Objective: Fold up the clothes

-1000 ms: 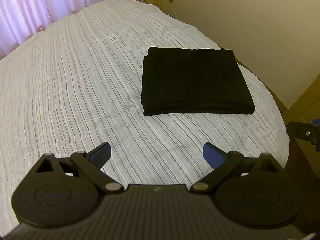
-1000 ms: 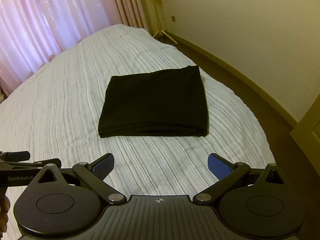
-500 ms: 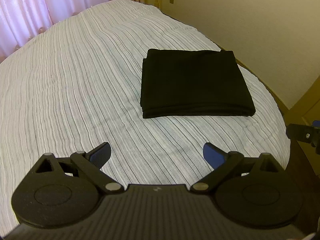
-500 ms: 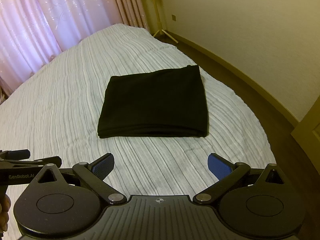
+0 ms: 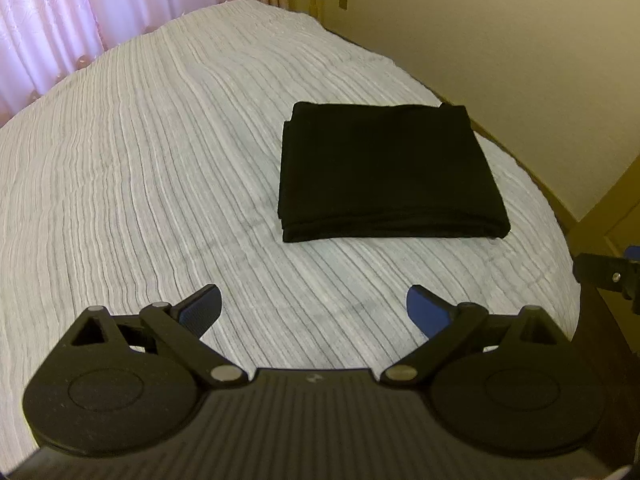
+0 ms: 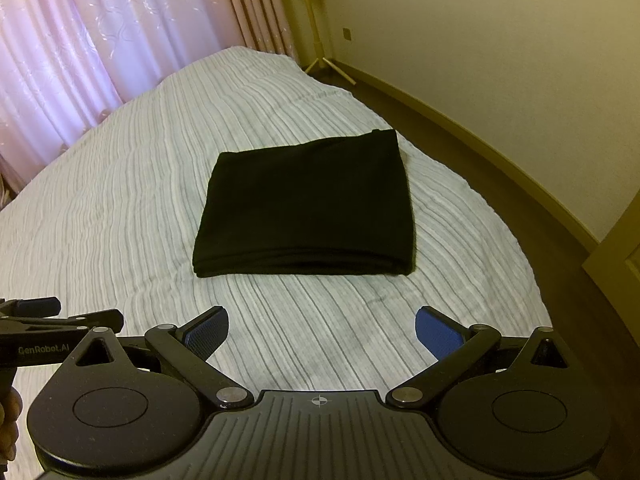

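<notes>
Left tongs (image 5: 314, 308): blue pads spread wide apart, nothing between them, held above the near part of the bed. Right tongs (image 6: 322, 330): same, pads apart and empty, also over bare bedspread. In the right wrist view the left tool shows at the far left edge, with a bit of the person's hand (image 6: 9, 420) on its grip; in the left wrist view a black piece of the right tool pokes in at the right edge.

Beyond both sets of tongs, apart from them: the black folded garment (image 5: 390, 172), lying flat on the striped white bedspread (image 5: 140, 160), toward the bed's right side and near its edge. It reads as a neat rectangle, several layers stacked; the layer edges show along the near side. Garment type cannot be told, the fabric is too dark for detail.

Handling, as a judgement: soft, light cloth, limp, no stiffness of its own. Lifted by one point, it would likely sag and the layers would slide open. Not fragile. Quilted bedspread underneath gives way, so pads can dig under an edge, but may also pinch the cover along with it.

Where to hold: the two near corners, one per tongs, catching all layers at once. The near-left corner looks slightly splayed, so bite deeper there.

Folding looks done or almost done.

Around: pink curtains (image 6: 100, 40) behind the bed, cream wall (image 5: 500, 40), dark floor along the right.
</notes>
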### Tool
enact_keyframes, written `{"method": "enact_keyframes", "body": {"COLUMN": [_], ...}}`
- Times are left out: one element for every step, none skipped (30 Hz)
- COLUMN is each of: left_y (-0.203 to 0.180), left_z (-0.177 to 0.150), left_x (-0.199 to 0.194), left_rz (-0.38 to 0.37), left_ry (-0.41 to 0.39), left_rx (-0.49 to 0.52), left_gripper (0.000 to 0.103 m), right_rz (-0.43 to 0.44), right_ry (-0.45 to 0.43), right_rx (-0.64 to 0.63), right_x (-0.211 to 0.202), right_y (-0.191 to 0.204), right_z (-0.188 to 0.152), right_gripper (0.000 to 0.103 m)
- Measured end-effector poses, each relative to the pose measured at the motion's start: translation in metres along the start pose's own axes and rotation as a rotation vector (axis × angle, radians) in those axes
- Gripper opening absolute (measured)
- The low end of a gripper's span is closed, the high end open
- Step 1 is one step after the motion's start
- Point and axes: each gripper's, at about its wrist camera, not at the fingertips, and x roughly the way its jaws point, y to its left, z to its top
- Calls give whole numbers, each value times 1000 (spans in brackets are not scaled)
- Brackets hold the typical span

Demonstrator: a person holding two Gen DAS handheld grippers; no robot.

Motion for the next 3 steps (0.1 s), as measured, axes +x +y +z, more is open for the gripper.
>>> {"method": "enact_keyframes", "body": {"left_y": [-1, -1, -1], "left_z": [1, 1, 2], "left_x": [-1, -1, -1], "left_rz": [-1, 0, -3], "left_ry": [-10, -16, -16], "left_rx": [-3, -4, -3], "left_gripper": [98, 98, 98], "right_rz": [0, 0, 0], "right_ry": [1, 1, 1], "right_rx": [1, 2, 4], "right_x": [0, 0, 0], "right_y": [-1, -2, -2], "right_z": [0, 0, 0], "right_gripper": [102, 102, 102]}}
